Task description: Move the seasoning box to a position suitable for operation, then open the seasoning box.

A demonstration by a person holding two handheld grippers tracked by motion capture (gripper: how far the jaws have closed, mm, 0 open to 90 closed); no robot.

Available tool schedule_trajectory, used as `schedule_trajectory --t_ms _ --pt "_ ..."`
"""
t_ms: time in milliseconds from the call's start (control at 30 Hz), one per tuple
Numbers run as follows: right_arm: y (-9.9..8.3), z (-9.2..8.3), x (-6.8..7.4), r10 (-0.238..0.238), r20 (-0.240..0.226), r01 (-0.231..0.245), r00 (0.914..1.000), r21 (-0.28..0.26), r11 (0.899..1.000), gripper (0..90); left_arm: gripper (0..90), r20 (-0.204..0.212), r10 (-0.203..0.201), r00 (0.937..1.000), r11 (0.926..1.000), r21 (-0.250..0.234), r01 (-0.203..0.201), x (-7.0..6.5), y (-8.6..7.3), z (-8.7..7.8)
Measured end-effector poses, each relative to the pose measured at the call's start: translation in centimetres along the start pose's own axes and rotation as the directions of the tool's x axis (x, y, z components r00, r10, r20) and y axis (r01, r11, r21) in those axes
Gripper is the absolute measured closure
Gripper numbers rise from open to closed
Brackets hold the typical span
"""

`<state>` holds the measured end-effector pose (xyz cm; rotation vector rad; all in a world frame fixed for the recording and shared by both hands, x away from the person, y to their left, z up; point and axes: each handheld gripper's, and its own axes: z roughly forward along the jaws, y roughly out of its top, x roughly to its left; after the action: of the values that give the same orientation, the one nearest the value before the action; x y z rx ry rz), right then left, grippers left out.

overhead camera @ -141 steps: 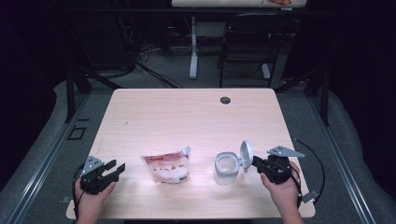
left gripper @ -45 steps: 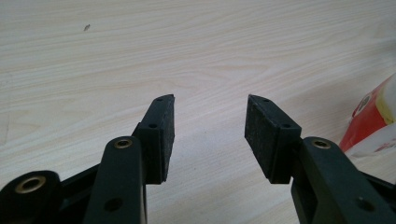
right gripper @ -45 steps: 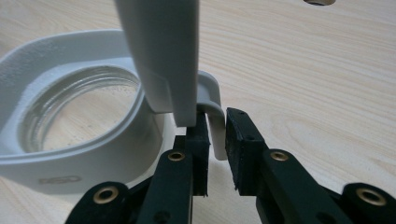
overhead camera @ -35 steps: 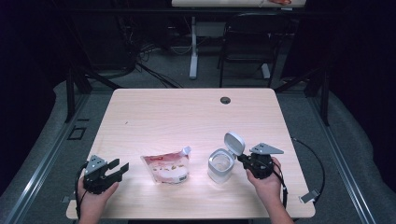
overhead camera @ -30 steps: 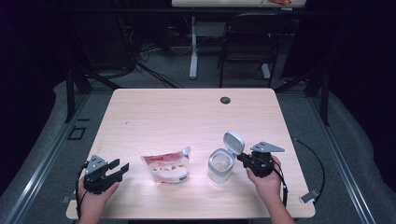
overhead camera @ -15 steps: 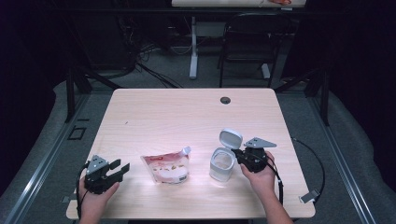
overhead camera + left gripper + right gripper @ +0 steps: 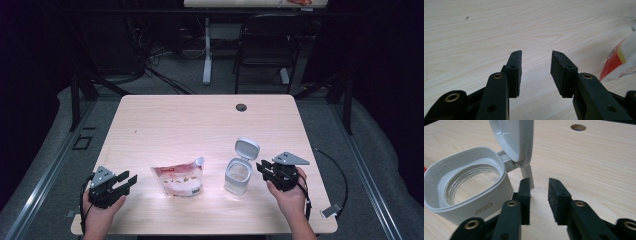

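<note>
On the table (image 7: 150, 120) near its front edge, my right tongs (image 7: 261, 168) sit just beside the white jar (image 7: 236, 175), lid flipped up, jaws just opening on nothing. My left tongs (image 7: 131, 179), empty, have been narrowing near the pouch (image 7: 178, 180).

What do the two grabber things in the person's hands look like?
Each hand-held gripper is black, with two flat jaws faced in rough dark pads and small brass-ringed screw holes. The left hand-held gripper and the right hand-held gripper each carry a grey three-cornered plate on top and trail a thin black cable. No sleeves show on the forearms.
</note>
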<state>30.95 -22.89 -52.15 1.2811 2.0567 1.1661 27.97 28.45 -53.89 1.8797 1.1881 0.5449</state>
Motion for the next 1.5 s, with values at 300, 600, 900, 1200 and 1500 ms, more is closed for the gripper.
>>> schedule_trajectory --t_ms 300,600,900,1200,1500 --pt "0.1 -1.1 -0.3 0.004 -0.001 -0.004 1.0 -0.037 0.999 59.4 60.1 -0.018 -0.004 0.9998 1.0 -0.003 0.003 -0.2 0.3 -0.3" --pt "0.3 -1.2 0.1 -0.011 -0.003 0.011 0.9999 -0.012 1.0 61.8 60.6 -0.018 -0.017 0.9997 0.9999 -0.001 0.017 0.0 0.6 -0.8" --pt "0.8 -1.7 0.7 -0.032 -0.039 0.033 0.9987 0.002 0.999 67.4 61.2 0.018 -0.015 0.9997 0.9999 0.002 0.015 -0.7 1.2 -1.1" --pt "1.3 -2.2 1.2 -0.028 -0.057 0.028 0.998 0.001 1.0 68.3 64.2 0.058 0.024 0.998 0.9997 0.007 -0.024 -2.0 1.9 -1.7" --pt "3.0 -3.4 2.3 -0.062 -0.074 0.06 0.9953 -0.024 0.998 70.6 64.2 0.1 0.038 0.9943 0.9984 0.037 -0.042 -2.9 3.0 -2.1"
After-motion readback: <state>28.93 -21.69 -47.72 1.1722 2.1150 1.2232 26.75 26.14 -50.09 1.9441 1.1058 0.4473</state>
